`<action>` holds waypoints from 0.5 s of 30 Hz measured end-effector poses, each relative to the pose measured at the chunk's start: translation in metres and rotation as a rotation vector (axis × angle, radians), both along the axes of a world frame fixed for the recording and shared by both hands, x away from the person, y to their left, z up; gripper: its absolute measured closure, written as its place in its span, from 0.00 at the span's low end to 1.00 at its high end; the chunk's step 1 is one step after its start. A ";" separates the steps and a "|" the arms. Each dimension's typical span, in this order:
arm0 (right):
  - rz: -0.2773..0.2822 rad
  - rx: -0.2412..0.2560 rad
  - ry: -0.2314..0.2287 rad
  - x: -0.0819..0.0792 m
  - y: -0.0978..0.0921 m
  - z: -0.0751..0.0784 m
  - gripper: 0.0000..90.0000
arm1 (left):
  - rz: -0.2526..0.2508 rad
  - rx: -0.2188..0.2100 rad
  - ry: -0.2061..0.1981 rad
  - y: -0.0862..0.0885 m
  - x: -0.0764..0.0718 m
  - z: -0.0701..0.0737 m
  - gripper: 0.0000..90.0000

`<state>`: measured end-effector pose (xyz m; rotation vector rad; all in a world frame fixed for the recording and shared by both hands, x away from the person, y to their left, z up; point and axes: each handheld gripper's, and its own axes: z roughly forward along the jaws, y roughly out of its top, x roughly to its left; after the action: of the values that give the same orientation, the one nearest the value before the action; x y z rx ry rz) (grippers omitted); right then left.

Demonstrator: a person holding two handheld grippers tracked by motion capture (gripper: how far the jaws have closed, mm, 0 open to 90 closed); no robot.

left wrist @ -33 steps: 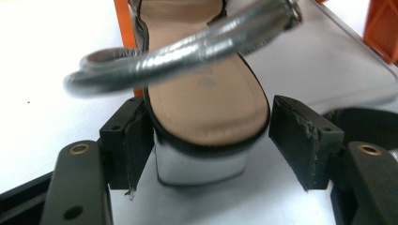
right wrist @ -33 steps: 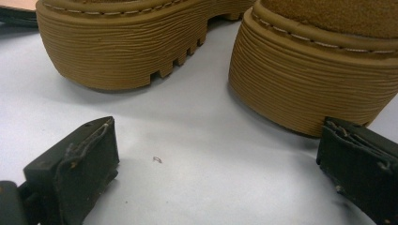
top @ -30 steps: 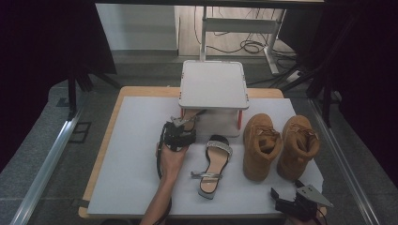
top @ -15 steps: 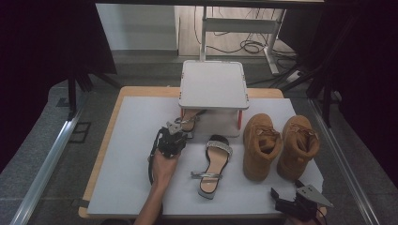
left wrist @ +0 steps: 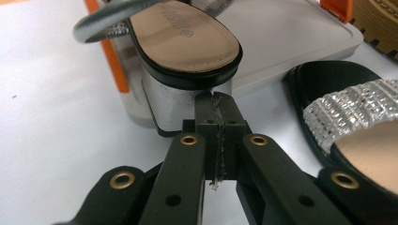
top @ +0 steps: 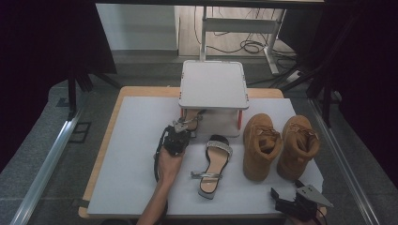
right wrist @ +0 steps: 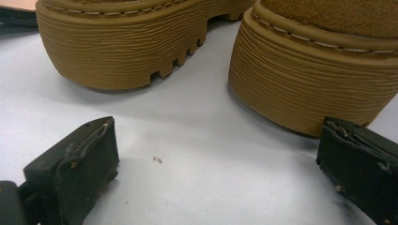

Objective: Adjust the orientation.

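A silver-heeled sandal [top: 191, 117] lies under the white stand [top: 213, 84], its block heel [left wrist: 183, 101] facing out. My left gripper [top: 180, 126] is shut, tips [left wrist: 217, 101] right at that heel, nothing between the jaws. The matching sandal [top: 213, 164] with a glittery strap [left wrist: 352, 112] lies flat just to the right of it. Two tan boots [top: 260, 145] [top: 298, 143] stand upright at the right. My right gripper [top: 286, 191] rests open near the table's front right corner; in the right gripper view its jaws [right wrist: 218, 150] are wide apart, short of the boot heels [right wrist: 126, 47] [right wrist: 328, 70].
The stand has orange legs [left wrist: 110, 56] and a grey base plate [left wrist: 291, 33]. A white sheet [top: 136, 164] covers the wooden table, with bare sheet on the left half. Dark curtains and metal rails flank the table; cables lie on the floor beyond.
The left hand and gripper pulled back and left a little, then came forward again to the sandal's heel. The right gripper and the shoes stayed put.
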<state>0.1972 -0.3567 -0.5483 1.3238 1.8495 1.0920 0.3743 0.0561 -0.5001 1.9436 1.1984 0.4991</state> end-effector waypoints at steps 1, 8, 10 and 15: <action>0.000 0.000 0.000 0.000 0.000 0.000 0.00 | -0.001 0.002 -0.001 -0.002 0.001 0.000 1.00; 0.000 0.000 0.000 0.000 0.000 0.000 0.00 | 0.001 0.014 -0.008 -0.012 0.010 0.000 0.99; 0.000 0.000 0.000 0.000 0.000 0.000 0.00 | 0.004 0.011 -0.011 -0.014 0.012 -0.001 0.99; 0.000 0.000 0.000 0.000 0.000 0.000 0.00 | 0.006 0.014 -0.010 -0.018 0.017 -0.001 0.99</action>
<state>0.1971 -0.3567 -0.5484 1.3236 1.8495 1.0924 0.3914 0.0378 -0.5012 1.9474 1.1972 0.5209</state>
